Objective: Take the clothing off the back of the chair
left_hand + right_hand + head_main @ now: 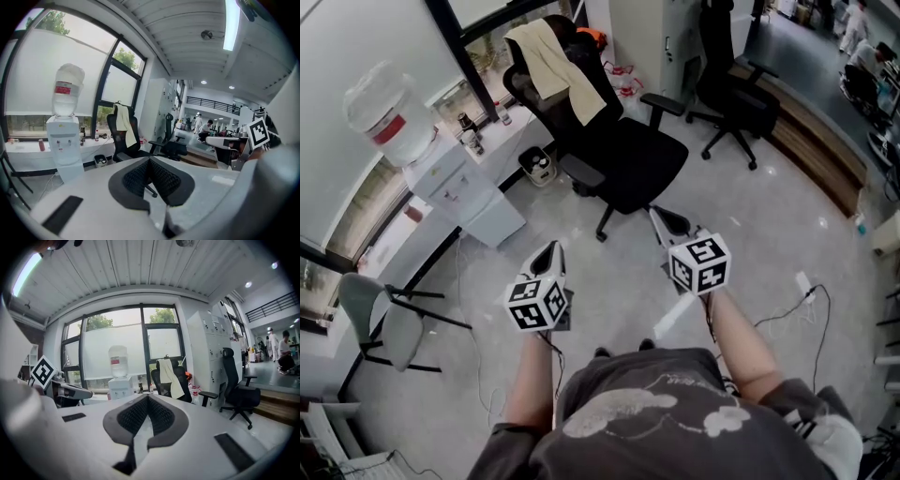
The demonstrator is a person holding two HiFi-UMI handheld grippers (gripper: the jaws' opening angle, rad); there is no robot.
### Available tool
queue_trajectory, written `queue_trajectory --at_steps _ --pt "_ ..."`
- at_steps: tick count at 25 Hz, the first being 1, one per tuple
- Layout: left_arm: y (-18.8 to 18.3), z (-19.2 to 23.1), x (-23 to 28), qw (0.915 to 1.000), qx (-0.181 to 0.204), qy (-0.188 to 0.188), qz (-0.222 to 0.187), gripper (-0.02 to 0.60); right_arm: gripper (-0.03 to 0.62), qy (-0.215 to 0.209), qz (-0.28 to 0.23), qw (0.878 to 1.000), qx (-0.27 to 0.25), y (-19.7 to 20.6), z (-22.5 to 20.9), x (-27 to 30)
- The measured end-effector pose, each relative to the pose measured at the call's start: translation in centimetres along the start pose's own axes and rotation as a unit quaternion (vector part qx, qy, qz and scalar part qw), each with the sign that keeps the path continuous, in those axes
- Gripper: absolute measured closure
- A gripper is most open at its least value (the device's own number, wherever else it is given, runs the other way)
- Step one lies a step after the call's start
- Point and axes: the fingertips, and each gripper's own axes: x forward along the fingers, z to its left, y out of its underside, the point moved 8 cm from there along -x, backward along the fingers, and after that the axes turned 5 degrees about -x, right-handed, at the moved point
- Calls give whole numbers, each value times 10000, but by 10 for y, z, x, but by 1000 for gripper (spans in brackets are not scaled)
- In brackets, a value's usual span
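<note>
Left gripper (552, 249): jaws pressed together, nothing grasped; held well short of the chair (623, 159)
Right gripper (662, 218): jaws clenched shut, nothing grasped; held beside the left
Clothing (555, 64): cream; draped over the chair's back, untouched
Water dispenser (455, 183): 1, placed near the chair

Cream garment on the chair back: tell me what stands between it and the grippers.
Nothing visible does. Only bare floor and the chair's own seat lie between the garment and the left gripper and right gripper.
</note>
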Motion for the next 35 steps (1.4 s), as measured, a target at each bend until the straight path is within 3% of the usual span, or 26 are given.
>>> queue_trajectory --at_steps 7,16,28,35 --pt "0 -5 9 9997 -130 -168 -152 581 602 -159 -29 9998 91 13 -25 9" --pt "-21 35 67 9988 -298 -322 -200 581 602 -195 104 9994 249 21 -58 73" --pt "-109 130 242 9993 -354 -121 -32 581 602 134 246 9993 263 -20 -141 259" --pt "-169 186 317 9994 -331 28 -2 581 602 210 224 9990 320 -61 -164 365"
